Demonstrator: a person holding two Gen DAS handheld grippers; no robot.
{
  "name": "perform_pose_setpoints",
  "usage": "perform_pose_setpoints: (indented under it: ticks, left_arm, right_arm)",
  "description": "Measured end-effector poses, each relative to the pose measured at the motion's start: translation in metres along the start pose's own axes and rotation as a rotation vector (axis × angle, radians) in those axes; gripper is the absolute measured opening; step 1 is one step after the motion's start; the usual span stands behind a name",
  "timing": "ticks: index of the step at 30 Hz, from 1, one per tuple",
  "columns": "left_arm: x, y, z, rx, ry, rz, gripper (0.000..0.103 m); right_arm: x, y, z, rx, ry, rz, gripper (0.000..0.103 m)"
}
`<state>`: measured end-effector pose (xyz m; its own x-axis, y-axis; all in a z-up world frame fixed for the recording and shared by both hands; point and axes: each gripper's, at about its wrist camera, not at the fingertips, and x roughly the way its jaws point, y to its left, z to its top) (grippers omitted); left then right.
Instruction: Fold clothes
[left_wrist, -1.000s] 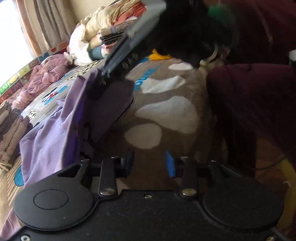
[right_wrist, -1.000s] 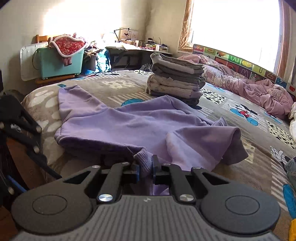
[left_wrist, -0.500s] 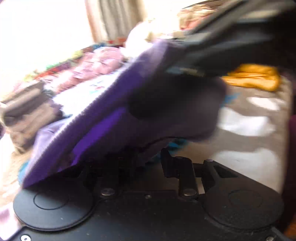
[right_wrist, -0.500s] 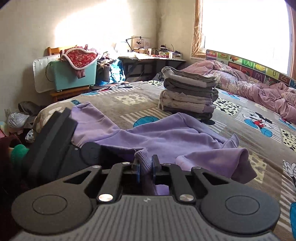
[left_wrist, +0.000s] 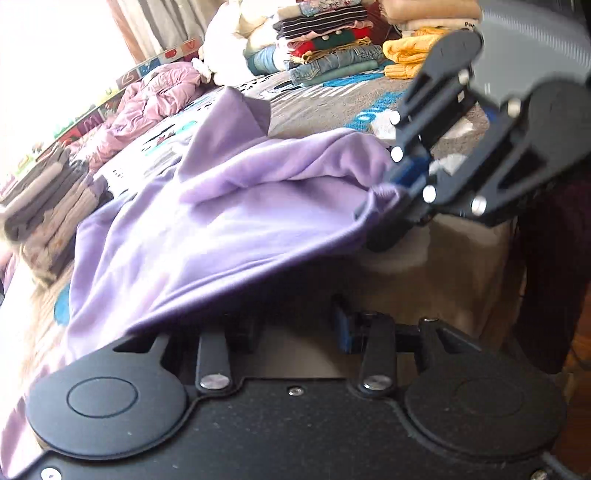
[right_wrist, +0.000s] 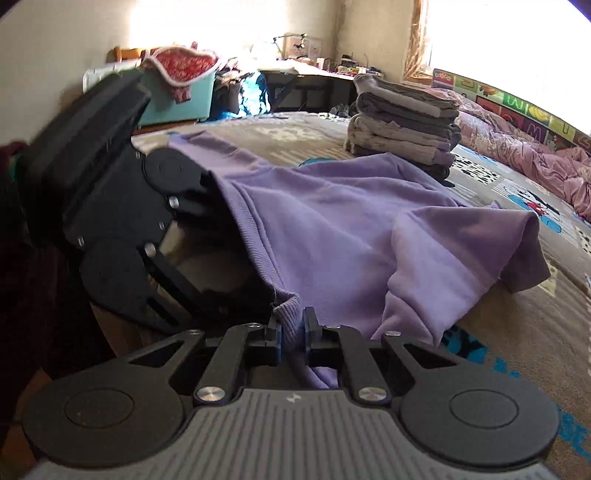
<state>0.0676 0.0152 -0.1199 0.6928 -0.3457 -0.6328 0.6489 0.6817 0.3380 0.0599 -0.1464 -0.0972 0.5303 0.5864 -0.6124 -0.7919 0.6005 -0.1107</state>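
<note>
This is a bedroom in a home. A wide bed (right_wrist: 546, 295) with a cartoon-print blanket fills the room, and stacks of folded clothes (right_wrist: 402, 122) lie on it. A bright window (right_wrist: 509, 40) with curtains, a cluttered desk (right_wrist: 306, 74) and a turquoise box (right_wrist: 177, 107) stand behind.

Right claw (right_wrist: 291, 330) clamped — left claw (left_wrist: 295, 326) parted
</note>
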Motion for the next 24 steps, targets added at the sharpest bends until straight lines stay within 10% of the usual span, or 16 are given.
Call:
perform_pose_setpoints:
  ticks: [7,15,24]
  left_arm:
    - [-0.020,0.016,-0.015,-0.038,-0.151,0.363,0.030]
    - [-0.037,0.009,-0.026,0.012,-0.020,-0.038,0.042]
    - [-0.015,0.031,-0.025,-0.178,-0.012,0.036,0.045]
  right_arm:
    - [-0.023,-0.010,0.006,0.217,-0.208,-0.002,0.013]
    - [-0.032,-0.043,0.028,0.301,-0.228,-0.004,0.013]
    - [-0.037,-0.053,0.024,0.355,-0.265,-0.001,0.013]
